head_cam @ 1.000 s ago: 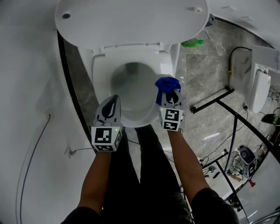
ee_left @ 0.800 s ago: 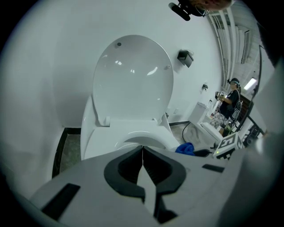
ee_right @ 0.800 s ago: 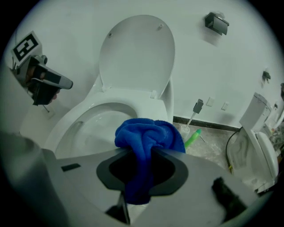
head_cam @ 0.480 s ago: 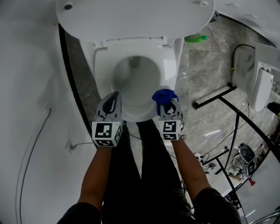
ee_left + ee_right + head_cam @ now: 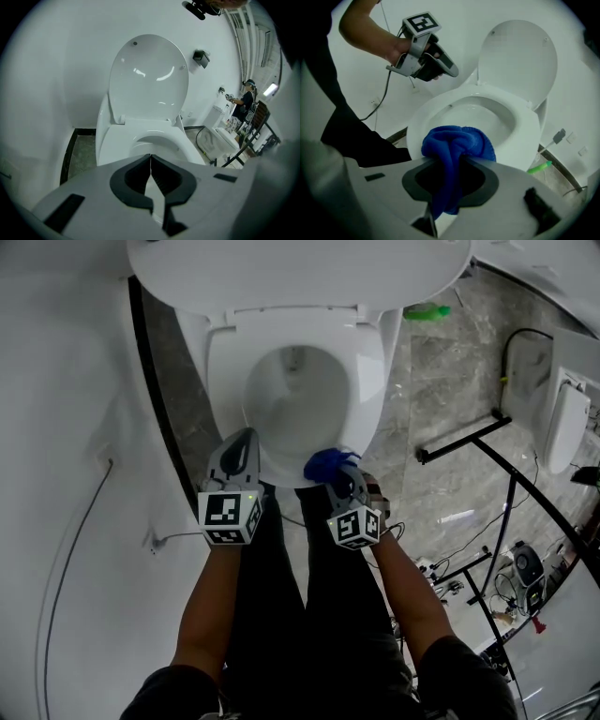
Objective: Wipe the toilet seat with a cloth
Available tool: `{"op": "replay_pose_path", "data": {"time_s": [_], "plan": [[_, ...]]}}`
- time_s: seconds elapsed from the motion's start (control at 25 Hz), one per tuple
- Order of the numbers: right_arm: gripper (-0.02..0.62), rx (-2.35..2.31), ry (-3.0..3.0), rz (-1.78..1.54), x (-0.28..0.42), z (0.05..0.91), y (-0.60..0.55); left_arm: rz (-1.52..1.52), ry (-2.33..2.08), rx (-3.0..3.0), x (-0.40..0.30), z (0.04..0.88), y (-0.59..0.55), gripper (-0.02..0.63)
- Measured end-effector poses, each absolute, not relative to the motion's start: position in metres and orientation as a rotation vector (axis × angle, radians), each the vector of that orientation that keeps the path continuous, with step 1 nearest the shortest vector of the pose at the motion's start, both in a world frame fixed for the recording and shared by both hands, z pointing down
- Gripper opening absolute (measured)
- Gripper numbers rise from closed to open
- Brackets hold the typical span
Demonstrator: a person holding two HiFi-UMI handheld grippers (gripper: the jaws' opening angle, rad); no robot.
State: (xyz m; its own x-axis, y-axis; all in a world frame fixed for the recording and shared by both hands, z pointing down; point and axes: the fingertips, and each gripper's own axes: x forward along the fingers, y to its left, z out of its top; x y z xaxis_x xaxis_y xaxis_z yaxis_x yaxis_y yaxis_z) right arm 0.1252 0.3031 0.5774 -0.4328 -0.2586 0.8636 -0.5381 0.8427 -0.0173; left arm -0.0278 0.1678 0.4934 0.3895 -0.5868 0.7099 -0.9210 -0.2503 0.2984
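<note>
While its lid point(image 5: 300, 268) stands raised at top centre, the white toilet seat point(image 5: 370, 371) fills the upper middle. Left gripper point(image 5: 246, 437), centre left beside the seat's front rim: jaws together, empty. Right gripper point(image 5: 341, 480), lower centre: clamped on the blue cloth point(image 5: 323, 465), bunched at the seat's front rim.

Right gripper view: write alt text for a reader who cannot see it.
The right hand-held gripper is shut on a bunched blue cloth at the front rim of a white toilet seat. The lid stands up, and the left hand-held gripper hovers at upper left.
</note>
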Motion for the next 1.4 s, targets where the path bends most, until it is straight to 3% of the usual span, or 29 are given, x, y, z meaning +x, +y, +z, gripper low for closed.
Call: {"op": "replay_pose_path", "data": {"time_s": [0.48, 0.8, 1.4], "plan": [[0.086, 0.104, -2.213, 0.173, 0.038, 0.579, 0.338, 0.613, -1.424, 1.863, -0.079, 0.494, 0.171, 0.011], [0.086, 0.042, -2.239, 0.187, -0.015, 0.579, 0.329, 0.622, -1.533, 1.750, -0.134, 0.496, 0.185, 0.011], [0.086, 0.092, -2.301, 0.203, -0.092, 0.576, 0.250, 0.617, -1.531, 1.691, -0.157, 0.508, 0.209, 0.011]]}}
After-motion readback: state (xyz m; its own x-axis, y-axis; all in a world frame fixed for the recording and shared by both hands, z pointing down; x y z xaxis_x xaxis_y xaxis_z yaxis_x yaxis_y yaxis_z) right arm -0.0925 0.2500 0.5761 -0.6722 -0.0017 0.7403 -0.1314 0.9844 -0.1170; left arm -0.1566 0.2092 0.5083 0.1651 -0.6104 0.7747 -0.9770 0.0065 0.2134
